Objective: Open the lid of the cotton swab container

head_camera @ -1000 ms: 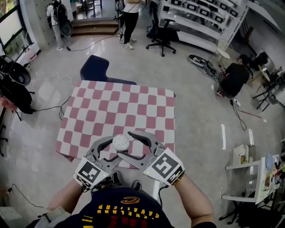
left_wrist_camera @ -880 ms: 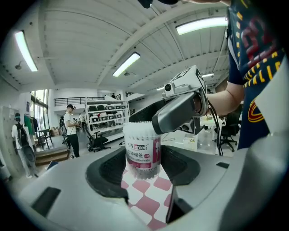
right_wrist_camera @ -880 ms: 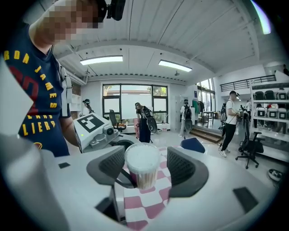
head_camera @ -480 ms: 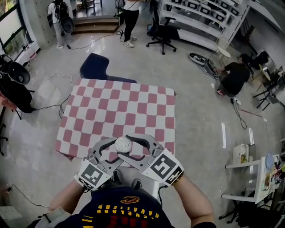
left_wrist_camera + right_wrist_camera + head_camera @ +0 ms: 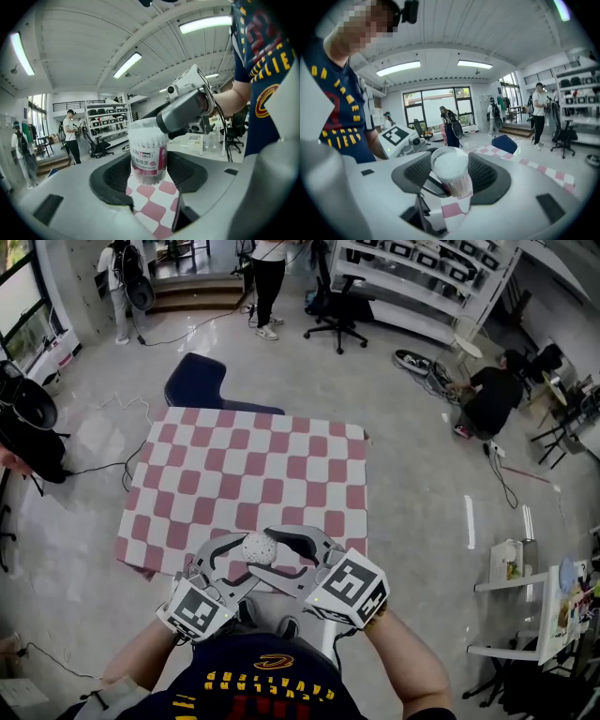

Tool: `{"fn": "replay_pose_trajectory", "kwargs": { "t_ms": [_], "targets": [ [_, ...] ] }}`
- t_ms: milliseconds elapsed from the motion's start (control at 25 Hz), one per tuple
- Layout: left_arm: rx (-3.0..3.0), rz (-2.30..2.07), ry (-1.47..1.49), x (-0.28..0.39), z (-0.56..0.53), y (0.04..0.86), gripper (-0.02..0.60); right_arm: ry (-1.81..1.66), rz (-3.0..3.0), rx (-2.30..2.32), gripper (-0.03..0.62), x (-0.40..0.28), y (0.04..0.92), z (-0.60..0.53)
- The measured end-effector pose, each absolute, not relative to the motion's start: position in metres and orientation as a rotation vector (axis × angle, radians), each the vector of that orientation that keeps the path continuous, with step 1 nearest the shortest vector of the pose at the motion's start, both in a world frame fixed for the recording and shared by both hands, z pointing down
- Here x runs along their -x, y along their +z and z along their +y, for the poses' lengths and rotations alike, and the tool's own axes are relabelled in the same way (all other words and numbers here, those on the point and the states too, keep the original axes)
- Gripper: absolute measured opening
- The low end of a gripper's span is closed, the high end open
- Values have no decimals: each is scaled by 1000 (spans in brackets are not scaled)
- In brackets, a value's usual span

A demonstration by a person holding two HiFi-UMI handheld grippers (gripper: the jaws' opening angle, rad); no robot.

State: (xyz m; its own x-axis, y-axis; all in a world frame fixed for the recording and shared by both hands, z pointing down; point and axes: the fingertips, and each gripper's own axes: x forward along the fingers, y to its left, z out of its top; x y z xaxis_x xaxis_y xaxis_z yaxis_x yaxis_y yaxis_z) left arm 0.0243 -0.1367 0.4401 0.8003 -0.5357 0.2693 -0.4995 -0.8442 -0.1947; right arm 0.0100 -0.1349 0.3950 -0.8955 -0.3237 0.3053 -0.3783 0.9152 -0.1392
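Left claw [image 5: 147,176] grips cotton swab container [image 5: 148,157] by its body, above desk [image 5: 281,465] front edge. Right claw [image 5: 450,177] clamps lid [image 5: 449,163]. Light, slick, thin plastic: squeeze gently.

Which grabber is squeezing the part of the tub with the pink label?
The left gripper: its jaws hold the cotton swab container by its pink-labelled body. The right gripper has its jaws up around the lid instead.
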Motion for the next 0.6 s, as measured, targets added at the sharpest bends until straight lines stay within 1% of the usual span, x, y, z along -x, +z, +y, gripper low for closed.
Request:
{"fn": "replay_pose_trajectory", "kwargs": {
  "t_ms": [80,240,600],
  "targets": [
    [2859,826,-490,-24,-136,441,242,385,-2824,-501,255,-10,394,-135],
    [2868,826,-484,-21,-136,444,242,416,-2821,-498,255,-9,398,-137],
    [2879,848,-466,-17,-138,444,242,332,-2862,-549,256,-10,383,-145]
  ]
}}
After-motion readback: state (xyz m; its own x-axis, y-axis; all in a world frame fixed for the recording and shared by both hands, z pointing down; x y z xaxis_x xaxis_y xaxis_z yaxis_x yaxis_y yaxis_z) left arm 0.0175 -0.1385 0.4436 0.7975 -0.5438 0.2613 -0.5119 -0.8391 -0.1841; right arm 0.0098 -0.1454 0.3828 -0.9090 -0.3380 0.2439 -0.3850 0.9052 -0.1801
